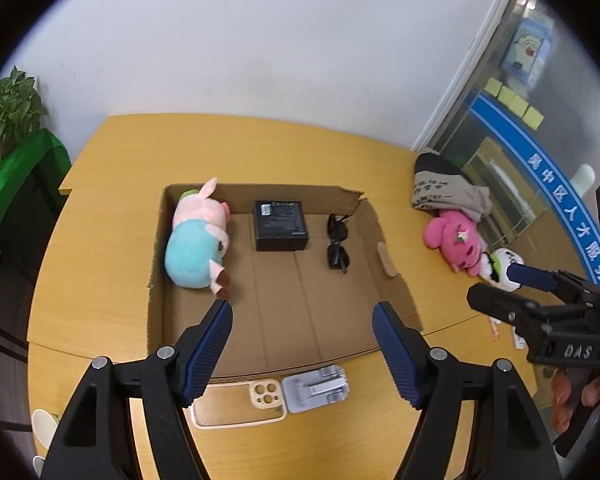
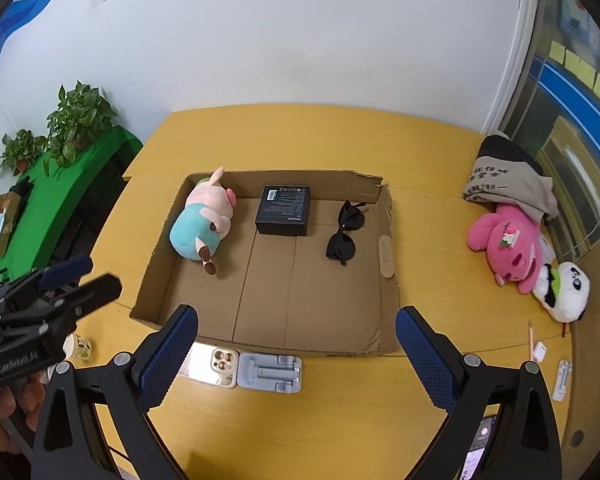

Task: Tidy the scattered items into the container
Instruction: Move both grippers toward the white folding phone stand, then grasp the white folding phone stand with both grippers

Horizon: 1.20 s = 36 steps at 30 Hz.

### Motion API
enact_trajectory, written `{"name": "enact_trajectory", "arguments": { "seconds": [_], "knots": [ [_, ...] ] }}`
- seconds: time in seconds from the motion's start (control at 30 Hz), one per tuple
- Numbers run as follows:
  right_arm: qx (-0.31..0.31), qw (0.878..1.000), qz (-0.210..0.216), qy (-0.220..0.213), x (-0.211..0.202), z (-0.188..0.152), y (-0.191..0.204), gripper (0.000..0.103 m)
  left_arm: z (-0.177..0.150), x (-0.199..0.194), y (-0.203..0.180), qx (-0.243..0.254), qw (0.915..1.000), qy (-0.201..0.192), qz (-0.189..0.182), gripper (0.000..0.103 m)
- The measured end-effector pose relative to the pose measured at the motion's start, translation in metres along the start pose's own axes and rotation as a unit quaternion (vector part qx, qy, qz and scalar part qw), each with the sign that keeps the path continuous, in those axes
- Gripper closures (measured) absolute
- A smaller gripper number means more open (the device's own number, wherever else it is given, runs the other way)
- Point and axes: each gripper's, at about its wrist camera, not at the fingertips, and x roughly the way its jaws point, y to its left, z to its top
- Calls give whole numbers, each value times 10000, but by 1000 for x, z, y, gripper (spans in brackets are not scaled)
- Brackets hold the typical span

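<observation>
I hold both the left gripper (image 1: 302,312) and right gripper (image 2: 296,320) wide open and empty above the cardboard box (image 1: 380,224) at frame centre, ready for the phone case (image 1: 236,404) and grey stand (image 1: 314,388) waiting just below its near wall.

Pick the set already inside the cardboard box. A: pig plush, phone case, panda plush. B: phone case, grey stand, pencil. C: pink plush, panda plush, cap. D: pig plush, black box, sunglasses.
D: the pig plush, black box and sunglasses lie within the walls of the cardboard box; everything else sits on the table outside it.
</observation>
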Motion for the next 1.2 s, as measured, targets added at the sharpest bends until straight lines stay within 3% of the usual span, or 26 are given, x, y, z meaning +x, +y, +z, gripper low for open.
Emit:
{"name": "enact_trajectory", "arguments": {
  "seconds": [0.23, 0.33, 0.57, 0.8, 0.97, 1.1, 1.2],
  "knots": [
    [-126, 9988, 307, 366, 47, -6, -11, 2, -5, 29, 16, -146, 9993, 336, 109, 31],
    [-139, 9970, 480, 592, 73, -22, -20, 2, -21, 51, 22, -206, 9976, 660, 79, 31],
    [-348, 9825, 867, 1613, 155, -108, -24, 3, -76, 102, 27, -127, 9873, 1582, -84, 31],
    [33, 9815, 970, 1651, 217, -146, -24, 6, -119, 161, 23, -195, 9729, 2266, -417, 33],
    [-12, 9789, 920, 1826, 253, -159, -25, 31, -134, 182, 25, -244, 9666, 2521, -384, 33],
    [-402, 9789, 1108, 1667, 255, -168, -17, 42, -142, 189, 22, -222, 9642, 2610, -412, 33],
    [-230, 9792, 1183, 1634, 254, -172, -24, 52, -146, 195, 16, -208, 9623, 2668, -481, 33]
  ]
}}
